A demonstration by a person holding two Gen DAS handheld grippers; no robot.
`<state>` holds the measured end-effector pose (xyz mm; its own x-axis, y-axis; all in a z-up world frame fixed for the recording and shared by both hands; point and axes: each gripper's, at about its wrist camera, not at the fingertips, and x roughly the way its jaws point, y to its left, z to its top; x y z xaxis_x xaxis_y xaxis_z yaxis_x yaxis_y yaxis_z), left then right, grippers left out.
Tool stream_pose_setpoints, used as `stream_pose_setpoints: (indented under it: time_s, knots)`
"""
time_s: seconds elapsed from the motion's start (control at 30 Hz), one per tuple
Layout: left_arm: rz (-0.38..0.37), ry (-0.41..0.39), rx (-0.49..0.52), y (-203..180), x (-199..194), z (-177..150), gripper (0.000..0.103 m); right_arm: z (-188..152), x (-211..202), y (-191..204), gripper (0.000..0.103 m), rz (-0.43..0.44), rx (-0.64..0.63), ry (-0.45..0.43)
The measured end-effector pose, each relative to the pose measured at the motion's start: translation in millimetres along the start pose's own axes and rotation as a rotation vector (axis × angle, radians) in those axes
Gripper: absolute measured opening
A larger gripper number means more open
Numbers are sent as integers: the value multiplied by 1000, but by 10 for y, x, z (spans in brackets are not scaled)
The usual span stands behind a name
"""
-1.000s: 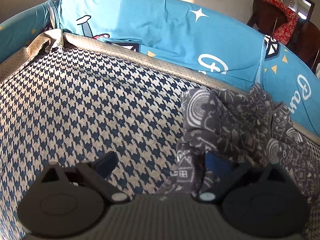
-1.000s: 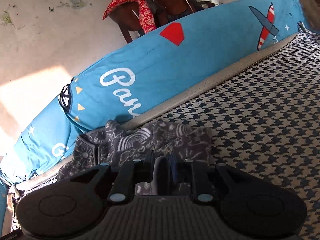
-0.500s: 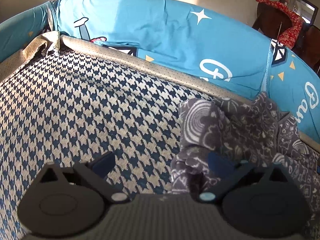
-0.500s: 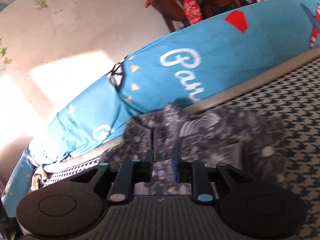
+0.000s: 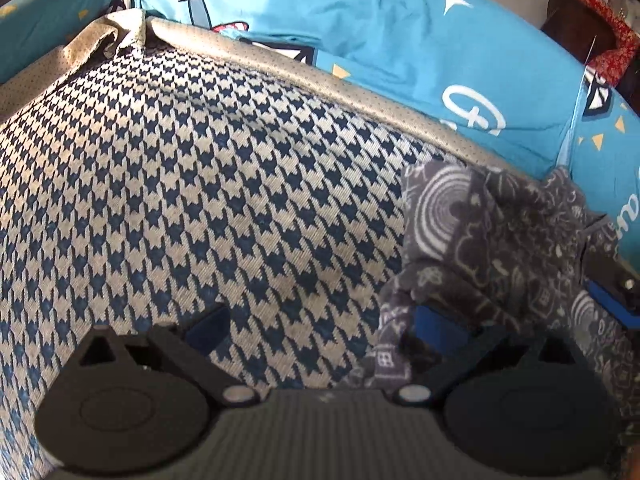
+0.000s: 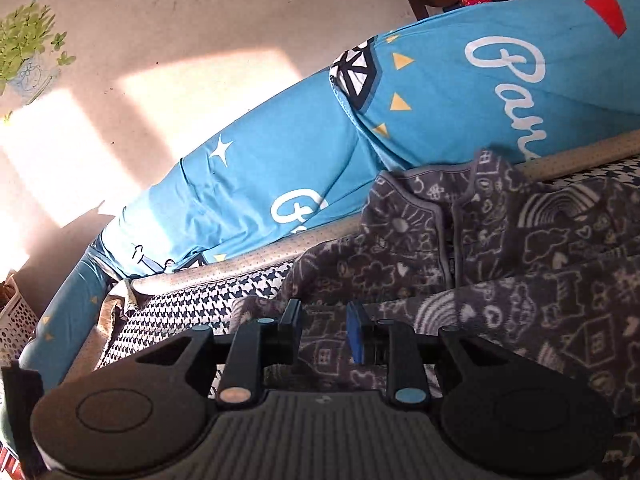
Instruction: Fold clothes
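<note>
- left wrist view: dark grey fleece garment with white doodle print [image 5: 492, 248] lies bunched at the right side of the blue-and-cream houndstooth mattress cover [image 5: 208, 184], close to its beige dotted border [image 5: 320, 80] and the bright blue printed bedsheet [image 5: 400, 28] beyond.
- left gripper [image 5: 324, 328] has its jaws spread wide; its left finger stands over bare houndstooth, its right finger with the blue pad [image 5: 436, 324] is tucked into a fold of the fleece. nothing is pinched between them.
- at the right edge of this view a dark part with a blue pad shows over the fleece, apparently the other gripper.
- right wrist view: the same fleece garment [image 6: 500, 248] fills the lower right, its zip placket and collar turned up toward the beige border [image 6: 256, 260], with the blue bedsheet [image 6: 280, 152] and a sunlit floor [image 6: 140, 92] behind.
- right gripper [image 6: 324, 328] hangs just above the fleece with jaws narrow but parting; printed cloth shows in the gap, and the pads do not look pressed on it, so i read this as a let-go.
- step in hand, as i judge it: placing and releasing a folded-over section, with the garment only partly folded and lumpy.
- next move likely calls for each gripper to find a clean edge or corner, close on a single layer, and draw it flat before the next fold.
</note>
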<state>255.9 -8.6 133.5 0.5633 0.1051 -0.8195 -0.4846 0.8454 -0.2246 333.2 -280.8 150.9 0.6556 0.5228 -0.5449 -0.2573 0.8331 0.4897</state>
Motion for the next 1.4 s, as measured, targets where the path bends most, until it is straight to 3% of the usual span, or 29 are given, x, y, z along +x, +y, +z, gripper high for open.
stream_pose_setpoints:
  time_s: [0.17, 0.3, 0.43, 0.57, 0.83, 0.9, 1.13, 1.2, 1.4]
  knots:
    - [-64, -56, -42, 17, -68, 110, 103, -51, 152, 11, 27, -7, 12, 33]
    - [-114, -24, -47, -38, 57, 88, 103, -132, 247, 49, 27, -42, -29, 79]
    - [-26, 21, 9, -114, 217, 10, 103, -187, 305, 54, 27, -65, -57, 106]
    - [13, 58, -23, -34, 281, -35, 103, -163, 290, 55, 27, -62, -73, 103]
    - [55, 66, -19, -4, 280, -90, 103, -57, 333, 218, 28, 5, -122, 75]
    - [63, 63, -12, -14, 284, -100, 103, -30, 379, 338, 34, 24, -168, 60]
    - [67, 61, -6, -21, 309, -96, 103, -11, 658, 628, 40, 76, -303, 45]
    - [68, 60, -3, -20, 313, -93, 103, -4, 735, 646, 48, 87, -320, 42]
    - [63, 57, 4, -5, 314, -92, 103, -32, 933, 666, 50, 127, -372, 55]
